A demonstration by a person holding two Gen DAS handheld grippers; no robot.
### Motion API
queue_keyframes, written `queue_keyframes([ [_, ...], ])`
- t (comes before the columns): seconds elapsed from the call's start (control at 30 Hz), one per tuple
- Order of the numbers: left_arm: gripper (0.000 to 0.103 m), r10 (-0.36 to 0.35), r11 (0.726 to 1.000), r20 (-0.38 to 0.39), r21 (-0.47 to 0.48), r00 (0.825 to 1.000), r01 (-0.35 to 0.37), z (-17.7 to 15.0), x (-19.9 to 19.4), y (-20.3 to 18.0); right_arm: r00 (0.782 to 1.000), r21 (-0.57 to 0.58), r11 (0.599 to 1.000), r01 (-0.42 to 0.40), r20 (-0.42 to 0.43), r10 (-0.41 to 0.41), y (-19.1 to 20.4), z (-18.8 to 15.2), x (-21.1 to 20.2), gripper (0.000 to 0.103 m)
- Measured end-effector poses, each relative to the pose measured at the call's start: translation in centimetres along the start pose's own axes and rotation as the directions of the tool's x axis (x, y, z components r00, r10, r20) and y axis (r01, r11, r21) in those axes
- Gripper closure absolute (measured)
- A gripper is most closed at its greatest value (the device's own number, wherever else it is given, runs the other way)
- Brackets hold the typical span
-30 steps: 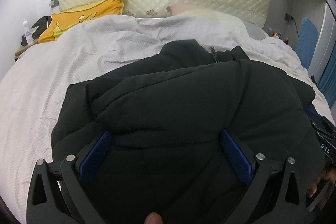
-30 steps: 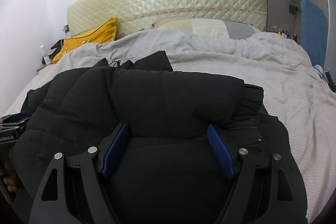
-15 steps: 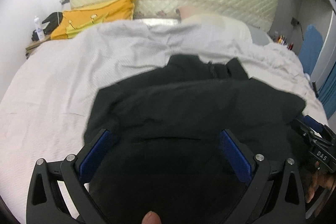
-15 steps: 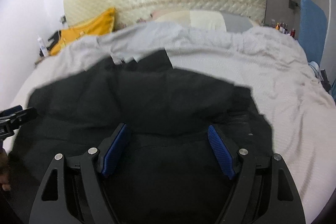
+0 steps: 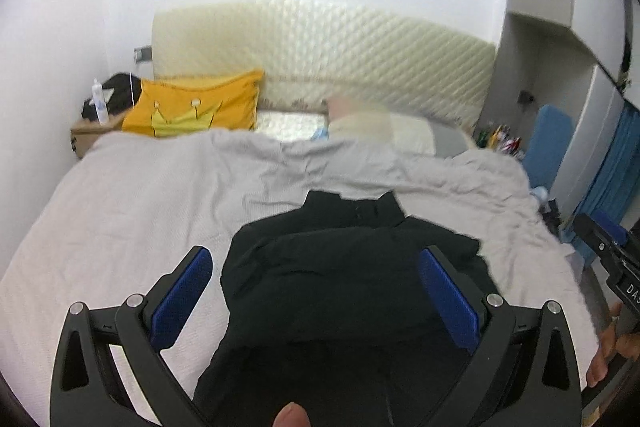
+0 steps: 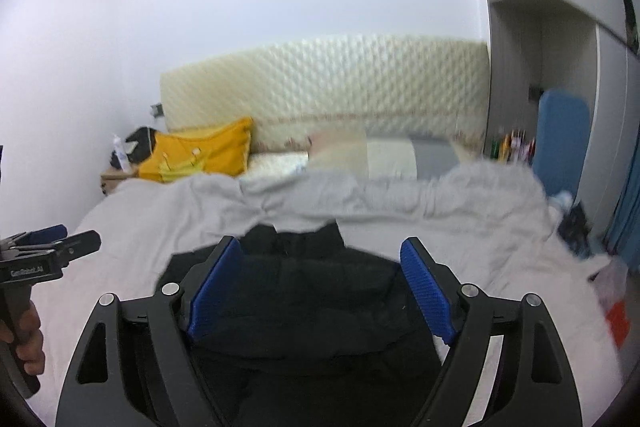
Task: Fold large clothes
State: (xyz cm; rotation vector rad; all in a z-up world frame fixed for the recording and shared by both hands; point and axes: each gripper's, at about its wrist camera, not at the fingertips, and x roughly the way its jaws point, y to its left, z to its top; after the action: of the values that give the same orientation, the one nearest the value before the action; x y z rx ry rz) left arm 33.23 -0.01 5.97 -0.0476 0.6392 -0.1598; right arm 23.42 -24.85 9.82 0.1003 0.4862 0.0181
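Black jacket (image 5: pixel 352 299) lies bunched on grey bedspread (image 5: pixel 132 211), at near end of bed, collar end pointing toward headboard (image 5: pixel 320 55). Left gripper (image 5: pixel 320 299) spread wide above jacket, blue pads (image 5: pixel 182 291) well apart, nothing between them. Right gripper (image 6: pixel 320 291) likewise wide open over jacket (image 6: pixel 304 299), holding nothing. Each gripper shows at edge of other's view, hand on handle. Yellow pillow (image 5: pixel 196 107) against headboard at left, near bottle (image 5: pixel 100 103) on bedside table. Right wrist view blurred.
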Motion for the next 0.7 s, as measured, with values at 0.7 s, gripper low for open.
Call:
queue_keyframes([
  [0.7, 0.000, -0.050, 0.999, 0.057, 0.020, 0.997, 0.048, -6.4, -21.5, 0.8, 0.994, -0.019, 1.000, -0.025, 0.105, 0.027, 3.7, -2.7, -19.1, 0.021],
])
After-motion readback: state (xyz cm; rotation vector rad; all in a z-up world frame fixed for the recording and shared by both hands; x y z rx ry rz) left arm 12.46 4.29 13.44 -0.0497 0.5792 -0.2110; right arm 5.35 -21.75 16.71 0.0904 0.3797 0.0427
